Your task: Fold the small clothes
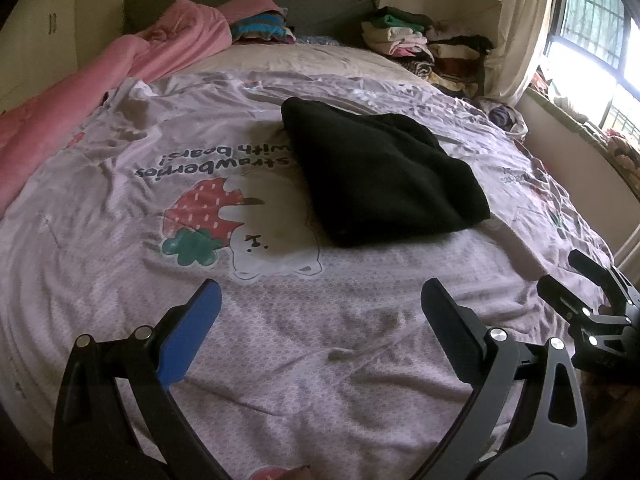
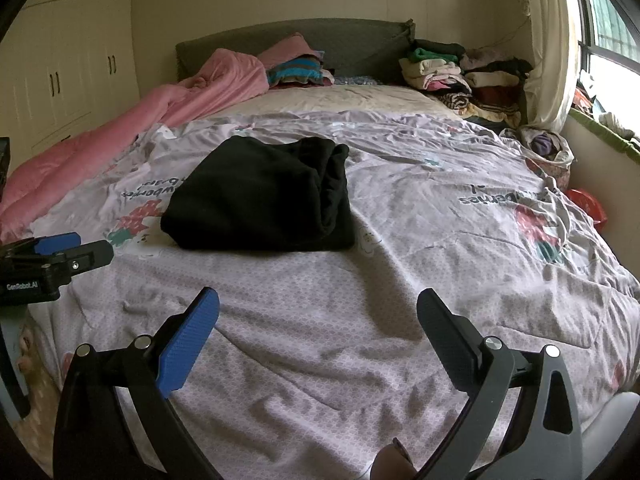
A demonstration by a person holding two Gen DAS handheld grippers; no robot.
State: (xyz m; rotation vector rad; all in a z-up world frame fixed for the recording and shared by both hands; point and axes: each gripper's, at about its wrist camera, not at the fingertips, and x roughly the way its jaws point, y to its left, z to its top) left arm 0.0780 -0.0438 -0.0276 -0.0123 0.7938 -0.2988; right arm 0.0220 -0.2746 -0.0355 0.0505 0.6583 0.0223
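One black garment (image 1: 384, 172), folded into a thick, rough rectangle, lies on the lilac bedspread (image 1: 280, 360), which serves as the landmark here. It sits near the middle of the spread, partly covering the upside-down lettering and just beside the strawberry-and-bear print (image 1: 240, 232).

Two grippers, both held above the near end of the bedspread, well apart from the garment:
- Left gripper (image 1: 320, 312): jaws spread wide, nothing between them; one blue pad, one black.
- Right gripper (image 2: 318, 316): jaws likewise spread wide and empty, hanging over bare cloth to the right of the left one.

Also on or about the bedspread:
- Pink quilt (image 2: 120, 128), bunched along its far-left edge.
- Stack of folded clothes (image 2: 464, 76), beyond its far-right corner, against the headboard (image 2: 320, 40).
- Striped blue bundle (image 2: 296, 70), beyond its far edge, beside the quilt.
- Window (image 2: 608, 20) with curtain, off its right side.
- Pale wardrobe (image 2: 60, 60), off its left side.
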